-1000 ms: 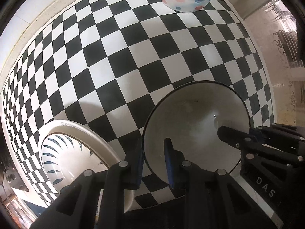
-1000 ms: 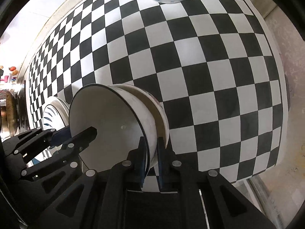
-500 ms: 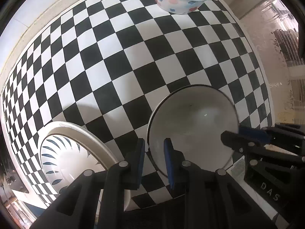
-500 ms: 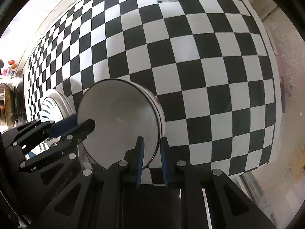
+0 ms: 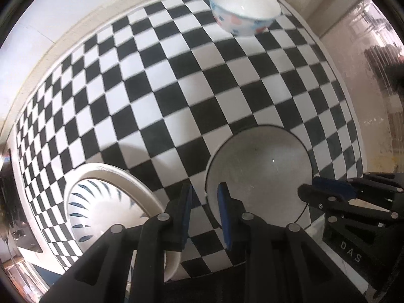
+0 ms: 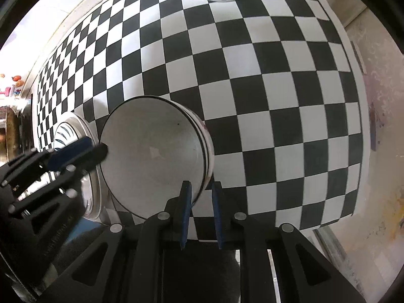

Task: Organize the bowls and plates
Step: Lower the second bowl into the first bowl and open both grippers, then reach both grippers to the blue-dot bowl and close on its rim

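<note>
Left gripper (image 5: 205, 202) jaws narrowly apart, straddling the rim of the black-rimmed bowl (image 5: 257, 171), lower right of frame on checkered surface (image 5: 176, 88). Right gripper (image 6: 202, 202) jaws narrowly apart over the opposite rim; pad contact unclear. Leaf-patterned plate (image 5: 101, 202) lower left. Flowered bowl (image 5: 245, 17) at top.

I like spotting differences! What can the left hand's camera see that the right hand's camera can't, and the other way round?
Only the left wrist view shows the inside of the flowery bowl at the far end, and most of the blue-leaf plate.

Only the right wrist view shows the outer side of the black-rimmed bowl, with its stripes, and the red heart on the flowery bowl.

Both show the checkered tablecloth, the black-rimmed bowl with the left gripper and the right gripper at opposite rims, the plate and the flowery bowl.
</note>
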Tool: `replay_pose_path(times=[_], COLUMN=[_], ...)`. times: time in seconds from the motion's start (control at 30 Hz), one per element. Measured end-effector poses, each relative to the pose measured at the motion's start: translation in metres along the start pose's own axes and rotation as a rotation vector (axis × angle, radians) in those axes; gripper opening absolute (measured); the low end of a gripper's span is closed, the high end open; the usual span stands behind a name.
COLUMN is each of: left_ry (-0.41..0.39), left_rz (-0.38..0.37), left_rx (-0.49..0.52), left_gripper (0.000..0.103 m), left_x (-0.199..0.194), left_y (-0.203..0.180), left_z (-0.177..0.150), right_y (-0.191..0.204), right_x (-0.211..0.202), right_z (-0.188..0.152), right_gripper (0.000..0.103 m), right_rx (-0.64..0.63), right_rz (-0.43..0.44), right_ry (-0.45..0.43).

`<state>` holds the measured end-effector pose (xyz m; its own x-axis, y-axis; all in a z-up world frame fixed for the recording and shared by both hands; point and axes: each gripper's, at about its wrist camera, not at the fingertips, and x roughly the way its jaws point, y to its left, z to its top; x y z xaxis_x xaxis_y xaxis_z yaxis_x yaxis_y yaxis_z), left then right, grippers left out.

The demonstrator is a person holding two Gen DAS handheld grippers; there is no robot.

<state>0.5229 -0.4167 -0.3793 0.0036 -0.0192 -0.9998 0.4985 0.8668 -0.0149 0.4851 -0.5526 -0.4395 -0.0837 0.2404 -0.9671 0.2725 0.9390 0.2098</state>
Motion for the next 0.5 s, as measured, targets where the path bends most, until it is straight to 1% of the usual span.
replay_pose_path(times=[0.03, 0.07, 0.1, 0.13, 0.17, 0.2, 0.3, 0.37, 0.5], left_ry=[-0.016, -0.027, -0.029, -0.032, -0.035, -0.039, -0.06, -0.073, -0.104], left_rz=[-0.002, -0.005, -0.006, -0.008, -0.01, -0.01, 0.005, 0.011, 0.013], left_rx=[-0.007, -0.015, -0.021, -0.029, -0.04, -0.047, -0.054, -0.057, -0.073], left_gripper=[0.019, 0.02, 0.023, 0.024, 0.024, 0.024, 0.024, 0.024, 0.024], left_x=[-0.005, -0.009, -0.012, -0.014, -0.016, -0.018, -0.024, -0.029, -0.04], left_y=[0.001, 0.003, 0.003, 0.004, 0.005, 0.006, 0.006, 0.005, 0.009], left_z=[0.001, 0.001, 0.002, 0.003, 0.004, 0.006, 0.016, 0.022, 0.049], right_y=[0.0, 0.0, 0.0, -0.002, -0.004, -0.007, -0.017, -0.027, -0.049], right_x=[-0.003, -0.005, -0.007, -0.009, -0.012, -0.015, -0.026, -0.036, -0.057], right_z=[-0.001, -0.001, -0.002, -0.001, -0.001, 0.0, 0.005, 0.013, 0.037], right_gripper=[0.021, 0.029, 0.037, 0.062, 0.084, 0.087, 0.087, 0.087, 0.087], right_rx=[-0.004, -0.009, -0.016, -0.016, -0.012, -0.009, 0.012, 0.041, 0.088], right_rz=[-0.005, -0.01, -0.016, -0.013, -0.004, 0.007, 0.011, 0.03, 0.045], right_ry=[-0.008, -0.013, -0.016, -0.021, -0.028, -0.04, -0.07, -0.103, -0.162])
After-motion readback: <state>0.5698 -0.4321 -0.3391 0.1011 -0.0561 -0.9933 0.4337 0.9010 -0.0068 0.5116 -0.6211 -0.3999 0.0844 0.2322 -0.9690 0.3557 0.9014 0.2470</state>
